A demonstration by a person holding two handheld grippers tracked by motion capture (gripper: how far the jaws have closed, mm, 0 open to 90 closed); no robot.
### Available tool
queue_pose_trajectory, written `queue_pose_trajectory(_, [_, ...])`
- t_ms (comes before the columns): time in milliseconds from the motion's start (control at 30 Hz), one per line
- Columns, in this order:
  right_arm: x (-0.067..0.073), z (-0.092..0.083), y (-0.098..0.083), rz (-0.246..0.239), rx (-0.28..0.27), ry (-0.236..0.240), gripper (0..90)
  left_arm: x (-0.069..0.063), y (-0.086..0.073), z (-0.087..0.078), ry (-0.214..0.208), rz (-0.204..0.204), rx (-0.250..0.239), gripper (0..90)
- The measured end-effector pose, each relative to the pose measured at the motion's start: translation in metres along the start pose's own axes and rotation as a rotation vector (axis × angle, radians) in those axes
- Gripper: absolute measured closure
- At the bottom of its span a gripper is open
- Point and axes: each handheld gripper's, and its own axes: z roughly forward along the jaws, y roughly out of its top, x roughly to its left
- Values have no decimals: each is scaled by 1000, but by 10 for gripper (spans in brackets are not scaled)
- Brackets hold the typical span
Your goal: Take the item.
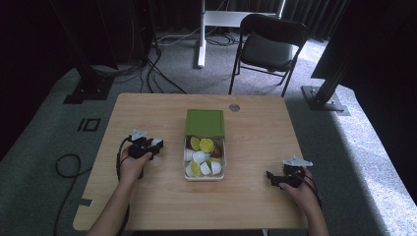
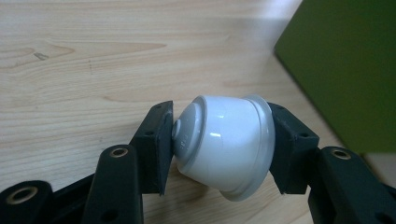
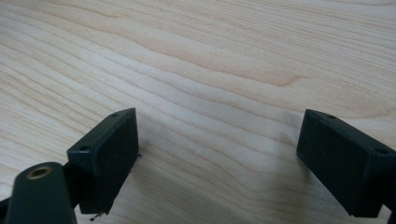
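L gripper (image 1: 156, 143) clamped on white capsule (image 2: 224, 147), pinched base-to-rim, long axis crosswise btwn jaws, just off tabletop (image 1: 255, 206). Clear box (image 1: 189, 173) of capsules lies at 3 o'clock from it, near; green lid (image 1: 205, 122) approx 2 o'clock. R gripper (image 3: 217, 163) wide open, empty, well apart at 4 o'clock of box. L clearly nearer.

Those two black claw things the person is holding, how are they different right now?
The left gripper is shut on a white capsule; the right gripper is open, with bare table between its jaws. The left sits close beside the box, the right farther off near the table's edge. Both have black jaws.
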Motion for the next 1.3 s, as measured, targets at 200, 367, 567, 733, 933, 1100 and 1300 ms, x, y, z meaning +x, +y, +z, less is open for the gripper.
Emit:
queue_pose_trajectory(200, [0, 0, 0, 0, 0, 0, 125, 1, -1, 2, -23, 36, 33, 366])
queue_pose_trajectory(367, [0, 0, 0, 0, 0, 0, 124, 2, -2, -1, -48, 18, 21, 244])
queue_pose_trajectory(567, [0, 0, 0, 0, 0, 0, 125, -1, -1, -14, -50, 53, 1, 233])
queue_pose_trajectory(733, [0, 0, 0, 0, 0, 0, 124, -4, -5, -26, -59, 87, 8, 233])
queue_pose_trajectory(933, [0, 0, 0, 0, 0, 0, 125, -8, -14, -43, -90, 137, 4, 232])
queue_pose_trajectory(1100, [0, 0, 0, 0, 0, 0, 124, -17, -27, -58, -123, 216, 17, 232])
queue_pose_trajectory(1300, [0, 0, 0, 1, 0, 0, 124, -28, -39, -73, -195, 284, 39, 231])
